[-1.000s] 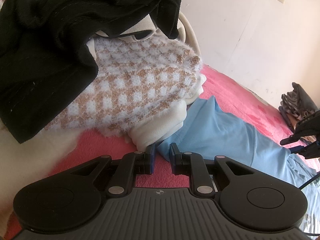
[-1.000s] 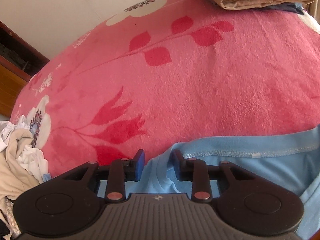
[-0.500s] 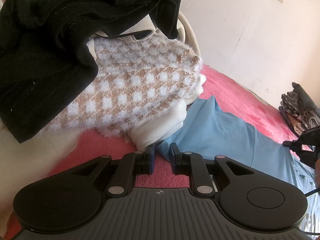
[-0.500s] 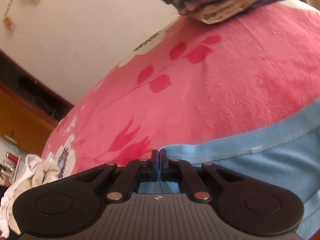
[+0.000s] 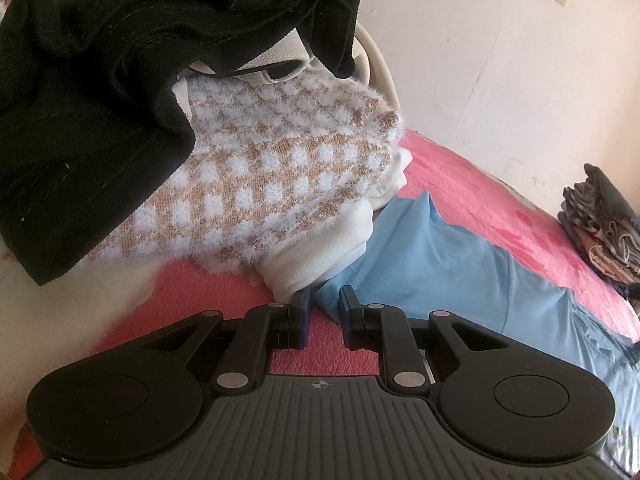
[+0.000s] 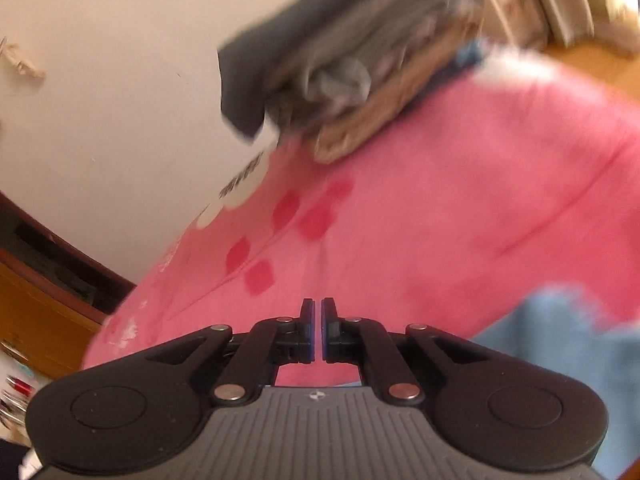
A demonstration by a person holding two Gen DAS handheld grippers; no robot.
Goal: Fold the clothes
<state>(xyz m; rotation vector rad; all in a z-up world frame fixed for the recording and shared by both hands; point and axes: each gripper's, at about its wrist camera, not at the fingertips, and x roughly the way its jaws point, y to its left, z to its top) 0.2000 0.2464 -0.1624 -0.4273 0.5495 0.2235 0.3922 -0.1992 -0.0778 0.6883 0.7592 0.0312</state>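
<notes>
The left gripper (image 5: 323, 300) sits low over the pink blanket (image 5: 472, 184), jaws slightly apart with a corner of the blue garment (image 5: 432, 264) between the fingertips; whether the pads press it I cannot tell. The garment stretches away to the right across the bed. Behind it lies a pile: a checked knit (image 5: 280, 176) under a black garment (image 5: 100, 92). The right gripper (image 6: 318, 312) is pressed together on nothing, blue cloth (image 6: 560, 352) to its right. Farther off, folded clothes (image 6: 360, 68) are stacked, blurred.
</notes>
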